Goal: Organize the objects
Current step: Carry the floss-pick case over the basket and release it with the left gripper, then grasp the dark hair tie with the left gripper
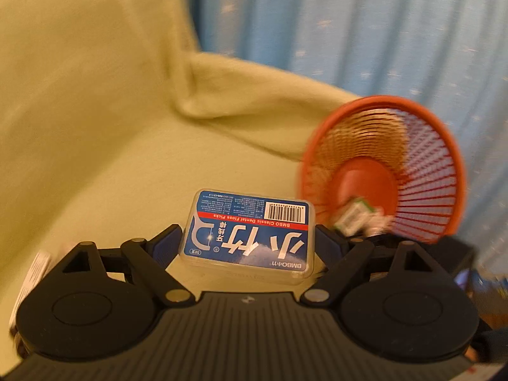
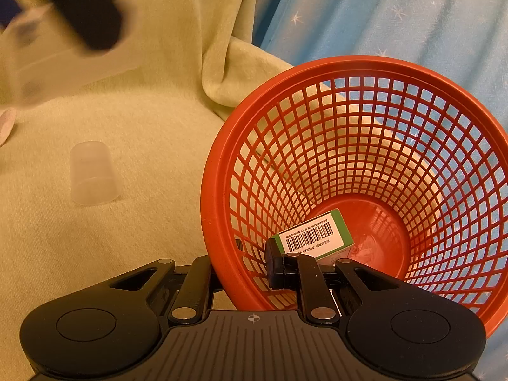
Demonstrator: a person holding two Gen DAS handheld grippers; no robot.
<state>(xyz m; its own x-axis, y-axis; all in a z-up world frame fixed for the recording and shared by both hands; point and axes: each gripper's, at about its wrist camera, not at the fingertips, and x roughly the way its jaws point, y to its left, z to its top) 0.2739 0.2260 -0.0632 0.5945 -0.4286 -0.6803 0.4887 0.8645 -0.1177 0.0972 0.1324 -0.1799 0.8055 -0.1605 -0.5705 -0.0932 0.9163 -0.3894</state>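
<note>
My left gripper (image 1: 249, 241) is shut on a clear dental floss picks box (image 1: 250, 231) with a blue label, held by its two short sides above the blanket. To its right, blurred, is the red mesh basket (image 1: 381, 100), with a small green and white box (image 1: 355, 216) inside. In the right wrist view my right gripper (image 2: 241, 270) is shut on the near wall of the basket (image 2: 349, 66), one finger outside and one inside, and the basket tips toward me. The green box (image 2: 314, 235) lies on the basket floor. The left gripper (image 2: 85, 9) shows as a dark blur at the top left.
A yellow-green blanket (image 2: 143, 238) covers the seat and its backrest. A clear plastic cup (image 2: 93, 174) stands upside down on it, left of the basket. A white round object (image 2: 6, 123) peeks in at the left edge. A blue starred curtain (image 2: 397, 16) hangs behind.
</note>
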